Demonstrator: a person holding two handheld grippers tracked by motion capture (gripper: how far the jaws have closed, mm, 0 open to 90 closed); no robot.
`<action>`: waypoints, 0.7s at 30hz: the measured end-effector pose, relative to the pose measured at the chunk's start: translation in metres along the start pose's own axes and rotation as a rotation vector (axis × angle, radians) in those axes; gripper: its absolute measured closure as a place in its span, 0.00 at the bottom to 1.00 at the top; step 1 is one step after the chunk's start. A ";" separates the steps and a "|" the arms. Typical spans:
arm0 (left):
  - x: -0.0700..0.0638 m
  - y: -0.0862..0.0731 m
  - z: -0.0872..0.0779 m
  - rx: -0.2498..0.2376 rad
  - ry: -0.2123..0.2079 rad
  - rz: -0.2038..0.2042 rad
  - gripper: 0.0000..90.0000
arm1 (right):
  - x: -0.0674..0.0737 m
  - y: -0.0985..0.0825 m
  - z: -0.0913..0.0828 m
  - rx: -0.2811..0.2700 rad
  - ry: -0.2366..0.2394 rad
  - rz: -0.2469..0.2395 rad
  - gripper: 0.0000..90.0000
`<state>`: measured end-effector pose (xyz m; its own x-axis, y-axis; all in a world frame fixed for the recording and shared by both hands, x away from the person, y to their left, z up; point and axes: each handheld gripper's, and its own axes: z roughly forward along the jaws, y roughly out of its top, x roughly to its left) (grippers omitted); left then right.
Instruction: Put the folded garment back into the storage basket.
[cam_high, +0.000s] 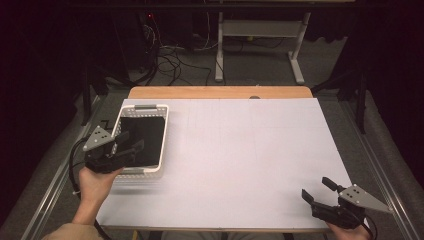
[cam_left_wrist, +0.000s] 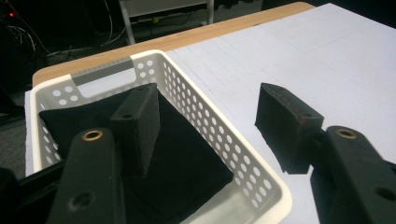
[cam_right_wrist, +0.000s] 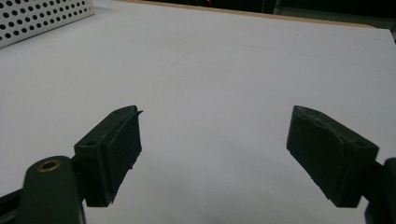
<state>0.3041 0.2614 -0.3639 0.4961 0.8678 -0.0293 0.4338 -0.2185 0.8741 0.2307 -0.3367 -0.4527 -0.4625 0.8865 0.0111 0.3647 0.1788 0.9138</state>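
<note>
Black cloth (cam_high: 144, 140) lies inside the basket (cam_high: 145, 107). Left gripper (cam_high: 131, 142) straddles its near wall, jaws apart; right gripper (cam_high: 316, 189) idles open, well apart.

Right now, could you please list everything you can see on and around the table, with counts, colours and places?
basket: one, white, perforated, with a grey handle strip; at the left edge of the table.
cloth: one, black; lying inside the basket.
table cover: one, white sheet; over most of the tabletop.
tabletop: one, light wood; showing as a strip at the far edge.
desk frame: one, white; on the floor beyond the table.
cables: several, dark; on the floor behind the table.
left tongs: one, black, open; one jaw inside the basket, the other outside its right wall.
right tongs: one, black, open; at the near right corner, above the bare cover.
</note>
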 end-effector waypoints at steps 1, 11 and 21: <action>0.000 -0.001 -0.001 -0.001 -0.001 0.002 0.42 | 0.000 0.000 0.000 0.000 0.000 0.000 0.20; -0.004 -0.006 -0.002 -0.004 -0.004 0.007 0.42 | 0.000 0.000 0.000 0.001 0.000 0.000 0.20; -0.010 -0.009 -0.005 -0.007 0.005 0.031 0.42 | 0.000 0.000 0.000 0.001 0.000 0.001 0.20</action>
<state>0.2913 0.2569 -0.3693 0.5051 0.8631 0.0003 0.4131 -0.2420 0.8780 0.2308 -0.3367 -0.4528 -0.4624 0.8866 0.0118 0.3659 0.1786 0.9134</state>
